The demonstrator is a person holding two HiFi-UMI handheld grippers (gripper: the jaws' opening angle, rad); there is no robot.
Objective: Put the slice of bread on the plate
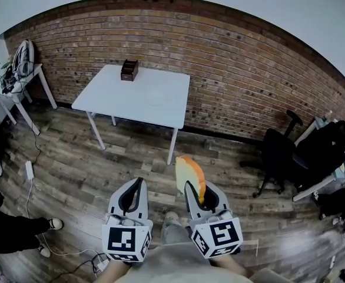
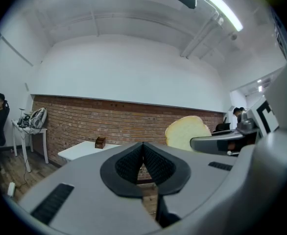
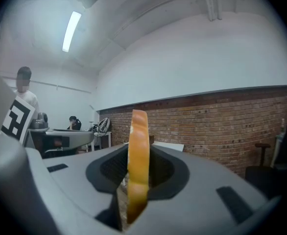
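My right gripper (image 1: 197, 185) is shut on a slice of bread (image 1: 190, 174), which stands on edge between the pads above the wooden floor. Seen edge-on in the right gripper view, the bread (image 3: 137, 165) shows an orange-brown crust, clamped in the right gripper (image 3: 138, 148). My left gripper (image 1: 138, 181) hangs beside it, shut with nothing in it; its pads (image 2: 143, 145) meet at the tips. The left gripper view shows the bread's (image 2: 185, 131) pale face. Ahead stands a white table (image 1: 113, 96) with a faint white plate (image 1: 156, 96) on it.
A small brown box (image 1: 129, 69) sits at the table's far edge. A brick wall runs behind. A side table with a backpack (image 1: 22, 58) stands at left, a black office chair (image 1: 278, 152) at right. A person's leg (image 1: 13, 229) and a cable (image 1: 29, 170) lie lower left.
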